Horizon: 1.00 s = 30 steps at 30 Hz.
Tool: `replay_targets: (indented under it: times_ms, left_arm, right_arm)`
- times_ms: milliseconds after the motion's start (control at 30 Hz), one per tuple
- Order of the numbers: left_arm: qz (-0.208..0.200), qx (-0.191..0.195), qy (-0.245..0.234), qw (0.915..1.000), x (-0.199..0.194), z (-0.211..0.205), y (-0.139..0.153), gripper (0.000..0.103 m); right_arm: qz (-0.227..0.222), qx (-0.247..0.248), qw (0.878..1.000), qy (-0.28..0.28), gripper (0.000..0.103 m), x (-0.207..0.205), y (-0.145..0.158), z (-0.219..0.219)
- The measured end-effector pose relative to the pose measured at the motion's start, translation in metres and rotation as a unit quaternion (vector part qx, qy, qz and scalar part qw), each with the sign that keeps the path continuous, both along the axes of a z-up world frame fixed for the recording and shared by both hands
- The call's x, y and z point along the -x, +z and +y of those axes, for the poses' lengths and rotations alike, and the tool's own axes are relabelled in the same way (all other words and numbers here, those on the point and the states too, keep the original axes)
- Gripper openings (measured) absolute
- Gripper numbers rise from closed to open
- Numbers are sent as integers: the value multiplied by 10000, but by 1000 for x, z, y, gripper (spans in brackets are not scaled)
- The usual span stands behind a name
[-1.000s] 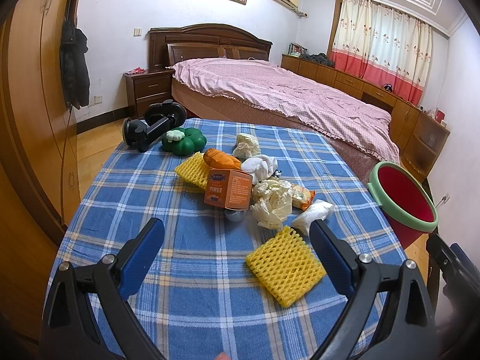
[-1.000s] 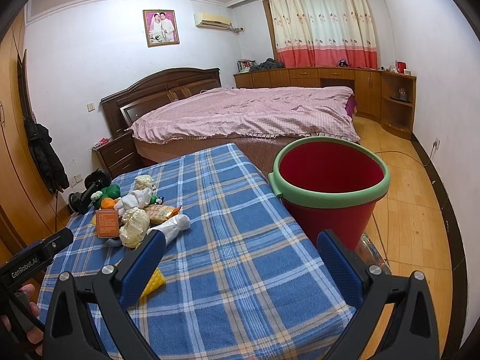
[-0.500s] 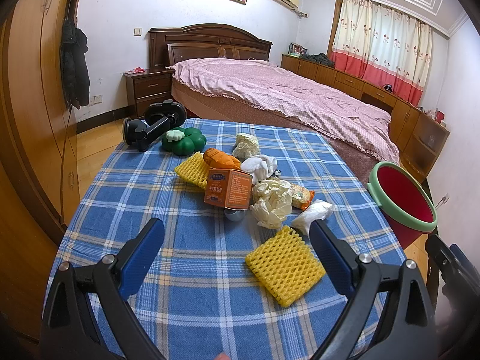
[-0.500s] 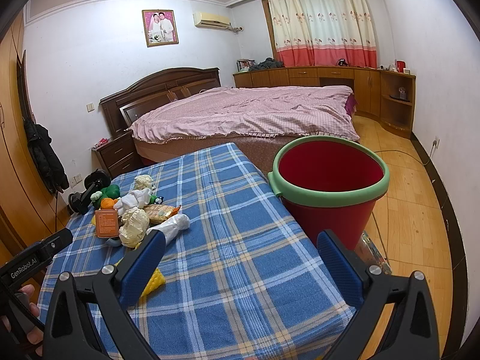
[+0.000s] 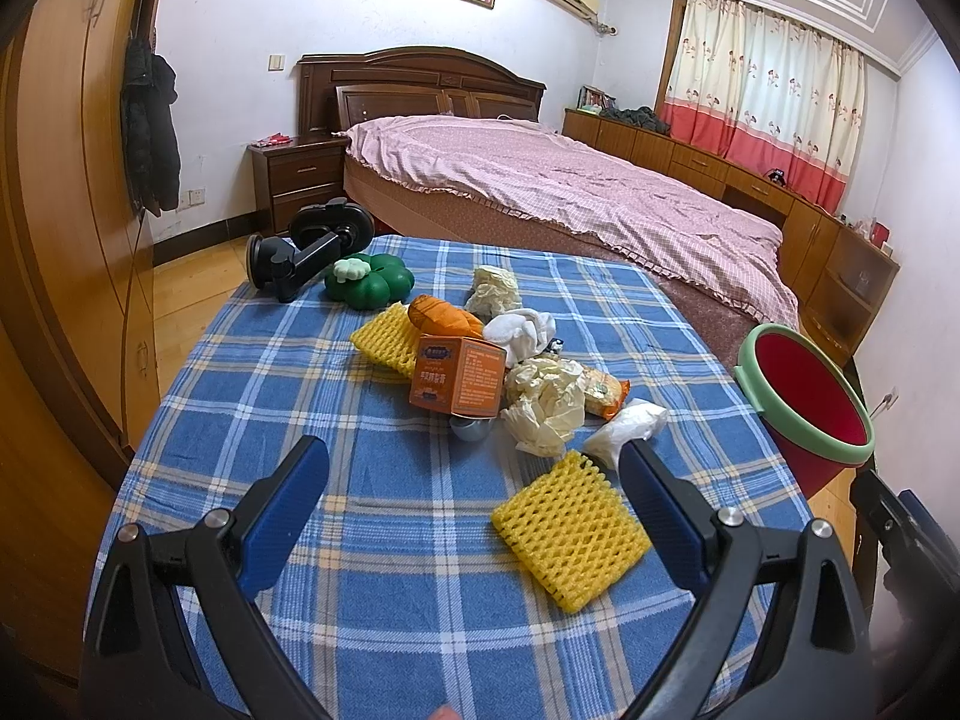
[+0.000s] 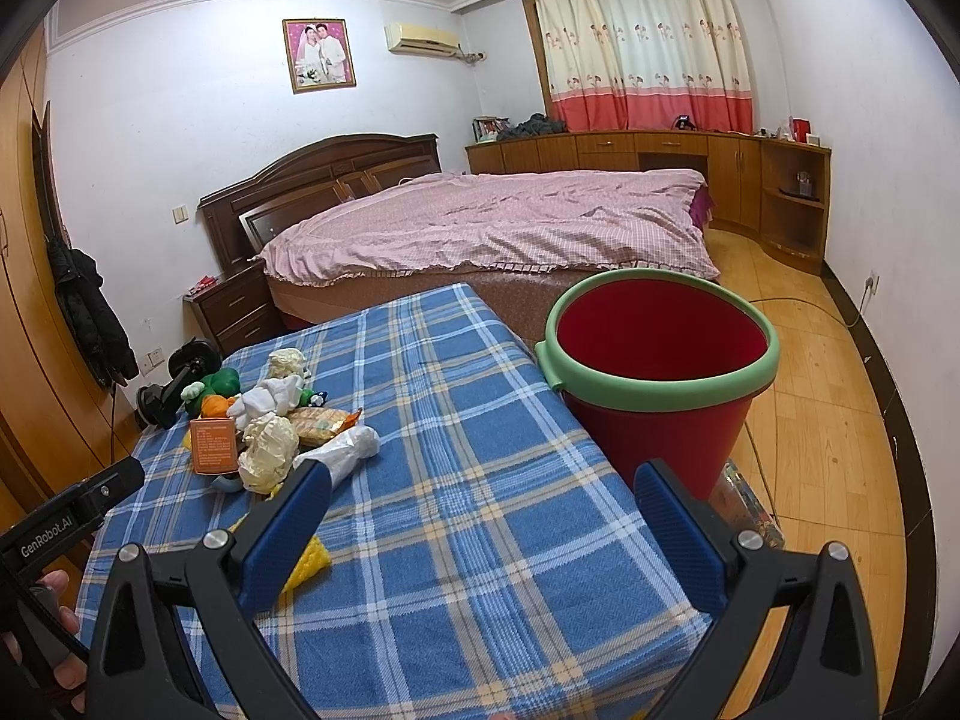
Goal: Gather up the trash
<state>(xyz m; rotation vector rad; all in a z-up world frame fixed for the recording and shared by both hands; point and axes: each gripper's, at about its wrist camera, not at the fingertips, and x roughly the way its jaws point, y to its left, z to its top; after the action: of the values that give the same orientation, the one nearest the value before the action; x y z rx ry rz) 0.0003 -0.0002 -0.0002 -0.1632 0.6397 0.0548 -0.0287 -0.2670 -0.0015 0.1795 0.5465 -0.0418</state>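
Note:
A heap of trash lies mid-table on the blue plaid cloth: an orange carton, crumpled cream paper, a white wrapper, a snack packet, a white rag and two yellow foam nets. My left gripper hovers open just short of the heap, the near net beside its right finger. My right gripper is open over the table's right side, nothing in it. The red bucket with a green rim stands off the table's right edge.
A black suction mount and a green toy sit at the far left corner of the table. A pink-covered bed lies beyond it, wardrobes run along the left, wood floor is at right. A hand holds the left gripper.

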Motion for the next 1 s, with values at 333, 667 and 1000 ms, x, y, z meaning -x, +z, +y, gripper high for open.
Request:
replay_targets:
  times_ms: [333,667,1000]
  left_arm:
    - [7,2,0,10000,0,0,0,97]
    - [14,0,1,10000,0,-1,0,97]
    - [73,12,19,10000,1,0,-7,97]
  right_arm:
    - [11,-8,10000,1,103,0,-1,-1]
    - [18,-15,10000,3,103,-1,-2,-1]
    - [46,-24,10000,16,103,-5,-3,1]
